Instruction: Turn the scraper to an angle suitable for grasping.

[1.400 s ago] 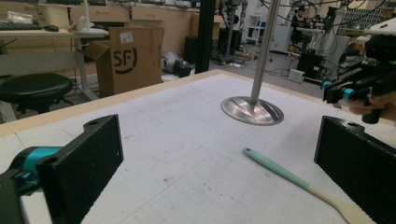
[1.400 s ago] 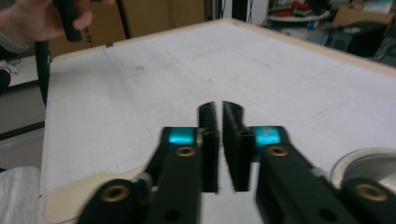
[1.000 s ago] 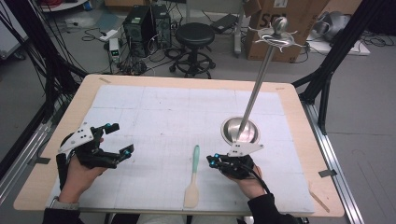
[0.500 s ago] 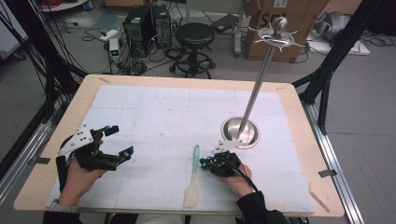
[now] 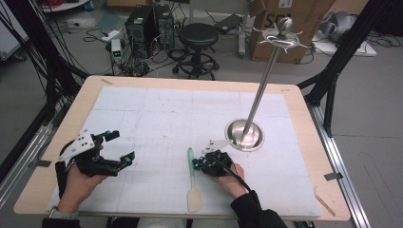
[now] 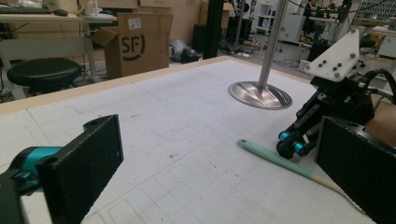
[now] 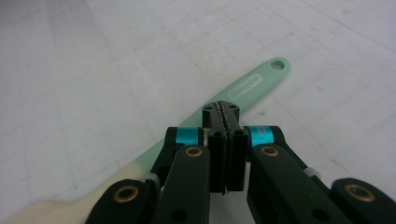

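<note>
at the near edge of the table, the right gripper [image 5: 196,164] has its two black jaws pressed flat against each other with nothing between them; the right gripper view shows the closed pads [image 7: 226,140] meeting along one thin seam. the closed tip sits just above and beside the handle of the mint-green silicone spatula with a cream blade [image 5: 192,181], about midway along the handle; whether it touches the handle cannot be told. the spatula lies flat on the white gridded mat [image 5: 157,118], its hanging-hole end [image 7: 279,64] pointing away from the person and its cream blade [image 5: 194,198] nearest the table's front edge. the right hand [image 5: 232,172] with a dark sleeve comes in from the bottom of the high view.

to the right of and beyond the right gripper stands the polished steel stand with a round dished base and a tall slanting pole [image 5: 245,134], near the gripper but apart from it. its pole ends in a knobbed top ring [image 5: 281,36].

at the left side of the mat, the left gripper [image 5: 119,148] holds its jaws wide apart and empty, well apart from the spatula. the left gripper view shows bare mat between its two pads [image 6: 91,165], with the spatula [image 6: 275,158] and the right gripper [image 6: 292,142] beyond.

the mat covers a light wooden table [image 5: 304,118].
</note>
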Available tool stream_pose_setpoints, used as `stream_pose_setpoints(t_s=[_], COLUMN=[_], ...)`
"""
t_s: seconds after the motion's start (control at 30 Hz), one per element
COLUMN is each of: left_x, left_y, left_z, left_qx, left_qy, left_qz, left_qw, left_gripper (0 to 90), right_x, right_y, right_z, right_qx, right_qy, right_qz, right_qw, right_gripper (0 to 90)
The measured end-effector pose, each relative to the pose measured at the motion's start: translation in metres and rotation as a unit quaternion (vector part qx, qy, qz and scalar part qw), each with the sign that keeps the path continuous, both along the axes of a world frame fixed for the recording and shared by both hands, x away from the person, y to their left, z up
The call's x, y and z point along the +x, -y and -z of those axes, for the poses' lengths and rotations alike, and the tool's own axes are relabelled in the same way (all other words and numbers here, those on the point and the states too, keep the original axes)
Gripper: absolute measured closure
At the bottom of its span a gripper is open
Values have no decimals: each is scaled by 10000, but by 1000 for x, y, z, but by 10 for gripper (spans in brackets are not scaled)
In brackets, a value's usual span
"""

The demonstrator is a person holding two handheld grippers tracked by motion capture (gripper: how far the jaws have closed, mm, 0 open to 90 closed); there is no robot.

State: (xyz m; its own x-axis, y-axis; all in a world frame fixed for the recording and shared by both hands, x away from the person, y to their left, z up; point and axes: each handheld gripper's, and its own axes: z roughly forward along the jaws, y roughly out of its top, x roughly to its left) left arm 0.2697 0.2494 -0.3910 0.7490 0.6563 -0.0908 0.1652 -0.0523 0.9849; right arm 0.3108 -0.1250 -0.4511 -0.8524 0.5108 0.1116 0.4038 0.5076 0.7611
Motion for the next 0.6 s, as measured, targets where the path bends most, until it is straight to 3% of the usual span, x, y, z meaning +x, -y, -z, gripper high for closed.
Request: stream_pose_setpoints(t_s=[0.1, 0.17, 0.23, 0.33, 0.37, 0.6], left_x=[1, 0, 0, 0, 1, 0], left_y=[0, 0, 0, -2, -3, -3], left_z=[1, 1, 1, 1, 2, 1], left_qx=[20, 18, 6, -9, -13, -34], left_qy=[-17, -23, -20, -45, -89, -58], left_qz=[8, 37, 28, 25, 20, 42], left_qw=[10000, 10000, 10000, 10000, 10000, 10000], left_gripper=[17, 17, 17, 17, 17, 17], right_x=[-1, -1, -3, -7, -16, -40], right_y=[-4, -3, -2, -3, -6, -22], right_z=[0, 0, -1, -3, -6, -4], right_qx=[-32, 4, 16, 211, 220, -50], right_qy=[88, 27, 106, -2, -49, -243], right_qz=[-118, -94, -49, -180, -456, -888], right_qw=[9999, 10000, 9999, 9996, 9987, 9957], right_gripper=[900, 900, 900, 900, 900, 900])
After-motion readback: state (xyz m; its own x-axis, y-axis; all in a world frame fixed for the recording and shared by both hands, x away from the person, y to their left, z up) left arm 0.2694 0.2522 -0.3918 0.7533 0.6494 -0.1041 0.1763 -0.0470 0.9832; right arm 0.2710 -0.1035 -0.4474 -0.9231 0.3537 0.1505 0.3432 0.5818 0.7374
